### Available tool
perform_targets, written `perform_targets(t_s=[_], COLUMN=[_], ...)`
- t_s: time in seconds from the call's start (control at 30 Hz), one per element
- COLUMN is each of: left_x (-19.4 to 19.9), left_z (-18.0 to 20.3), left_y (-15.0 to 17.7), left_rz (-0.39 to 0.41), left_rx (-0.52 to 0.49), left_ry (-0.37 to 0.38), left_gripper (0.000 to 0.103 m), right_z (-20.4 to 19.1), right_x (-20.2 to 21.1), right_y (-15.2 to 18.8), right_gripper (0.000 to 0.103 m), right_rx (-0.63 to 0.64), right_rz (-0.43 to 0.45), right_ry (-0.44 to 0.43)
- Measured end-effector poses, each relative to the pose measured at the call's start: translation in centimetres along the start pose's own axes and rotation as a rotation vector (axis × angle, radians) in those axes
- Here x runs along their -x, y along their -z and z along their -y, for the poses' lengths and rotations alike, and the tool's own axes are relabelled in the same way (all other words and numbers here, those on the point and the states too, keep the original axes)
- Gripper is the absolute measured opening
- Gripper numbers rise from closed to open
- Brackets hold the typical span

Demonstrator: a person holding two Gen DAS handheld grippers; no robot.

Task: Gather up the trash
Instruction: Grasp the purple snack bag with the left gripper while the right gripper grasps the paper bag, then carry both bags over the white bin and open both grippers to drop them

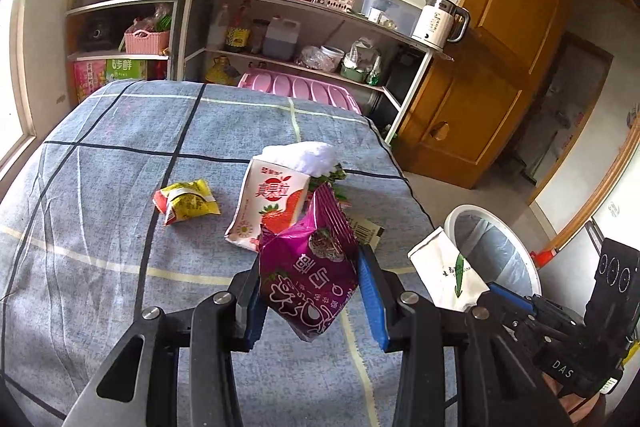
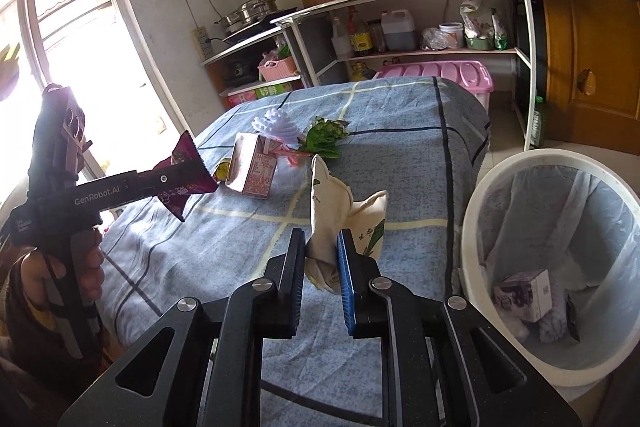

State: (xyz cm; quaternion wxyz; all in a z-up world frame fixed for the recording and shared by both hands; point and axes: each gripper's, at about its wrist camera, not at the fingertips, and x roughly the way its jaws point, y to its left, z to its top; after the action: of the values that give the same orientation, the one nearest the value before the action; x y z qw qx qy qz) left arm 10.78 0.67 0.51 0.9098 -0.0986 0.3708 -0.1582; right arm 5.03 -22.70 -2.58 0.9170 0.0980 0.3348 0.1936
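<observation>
Both tools are gripping trash above the desk (image 1: 120, 155), which is draped in a blue-grey cloth with dark and pale grid lines. Beside the desk's right edge stands a round white trash bin (image 2: 476, 211) lined with a clear bag; a small printed box (image 2: 524, 293) and other scraps lie at its bottom.

Left tool (image 1: 310, 291): its blue-padded fingers are clamped on a crinkled purple snack wrapper (image 1: 308, 267), glossy, with white lettering and a zigzag-cut top edge, held up off the cloth. Right tool (image 2: 320, 263): closed on a crumpled cream-white packet (image 2: 332, 215) printed with a green leaf and dark characters, its top twisted to a point, held over the desk near the bin.

Still on the cloth, past the held wrappers, a pink-and-white strawberry drink carton (image 1: 272, 203) lies tipped on its side. Just behind it sit a white ridged item (image 2: 280, 125) and a clump of green leaves (image 2: 326, 137). Left of the carton, apart from it, lies a small yellow-and-red crumpled wrapper (image 1: 186, 201).
</observation>
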Motion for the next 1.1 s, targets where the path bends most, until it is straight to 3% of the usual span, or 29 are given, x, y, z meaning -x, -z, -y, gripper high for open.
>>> perform_targets(t_s=[0.4, 0.7, 1.1], left_x=[-4.2, -8.3, -13.3], left_z=[9.8, 17.9, 23.8], left_y=[-0.4, 0.2, 2.3], left_rz=[-0.072, -0.159, -0.264], left_rx=[-0.149, -0.248, -0.322], left_ry=[0.147, 0.268, 0.297], left_gripper=[0.042, 0.042, 0.042], right_z=[6.1, 10.5, 13.9], right_x=[6.1, 8.9, 8.6], right_y=[-0.1, 0.6, 1.7], right_gripper=[0.017, 0.017, 0.017], right_rx=[-0.093, -0.152, -0.192], right_rz=[0.103, 0.114, 0.067], right_ry=[0.151, 0.254, 0.343])
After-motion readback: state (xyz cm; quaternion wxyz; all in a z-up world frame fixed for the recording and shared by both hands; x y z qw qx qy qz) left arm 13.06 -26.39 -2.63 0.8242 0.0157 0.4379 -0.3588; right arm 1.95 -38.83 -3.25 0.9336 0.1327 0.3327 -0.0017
